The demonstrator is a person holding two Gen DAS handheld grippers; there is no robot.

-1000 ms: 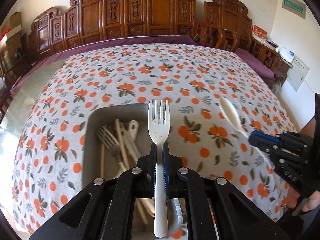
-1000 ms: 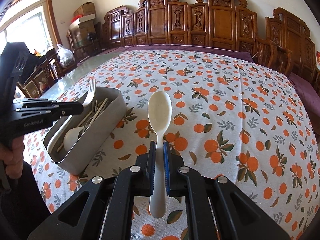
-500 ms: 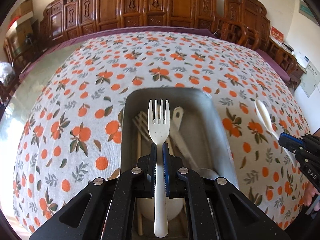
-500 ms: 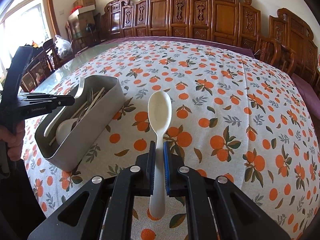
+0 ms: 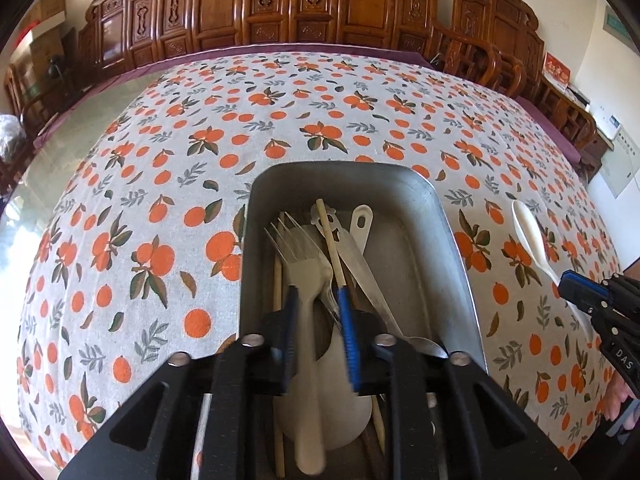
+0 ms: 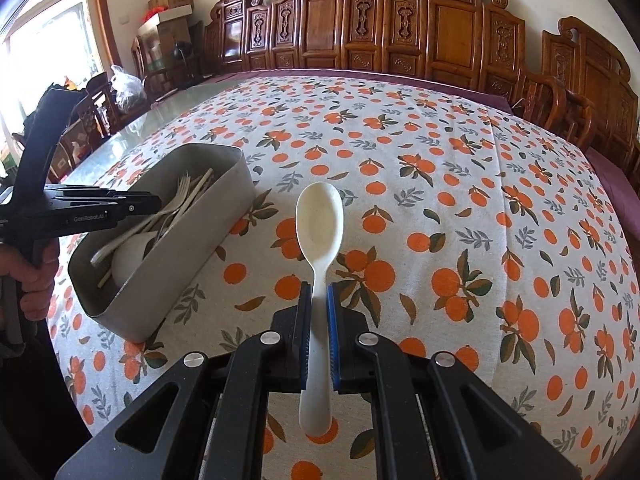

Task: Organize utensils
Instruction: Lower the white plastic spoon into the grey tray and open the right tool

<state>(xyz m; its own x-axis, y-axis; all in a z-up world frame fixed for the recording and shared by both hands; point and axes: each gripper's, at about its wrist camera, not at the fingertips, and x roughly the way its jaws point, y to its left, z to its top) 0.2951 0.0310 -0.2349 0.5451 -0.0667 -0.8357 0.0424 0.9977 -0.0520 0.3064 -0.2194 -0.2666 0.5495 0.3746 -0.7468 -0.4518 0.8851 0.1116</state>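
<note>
My left gripper [image 5: 318, 300] is open over a grey metal tray [image 5: 452, 240]. A cream plastic fork [image 5: 306, 320], blurred, lies loose between its fingers among several utensils in the tray: a metal fork, chopsticks, a metal spoon and a white ladle. My right gripper [image 6: 318, 308] is shut on the handle of a cream plastic spoon [image 6: 319, 224], held above the tablecloth to the right of the tray [image 6: 192, 256]. The spoon also shows in the left wrist view [image 5: 528, 232], and the left gripper in the right wrist view [image 6: 154, 202].
The table wears an orange-print cloth [image 6: 460, 208] with a bare glass strip on its left side [image 6: 132, 132]. Carved wooden chairs [image 6: 400, 28] line the far side and right end. Boxes [image 6: 168, 12] stand by the window at the far left.
My left gripper has opened and let go of the cream fork, which now drops into the tray. It moved over the tray beforehand. The right gripper keeps hold of the spoon.
</note>
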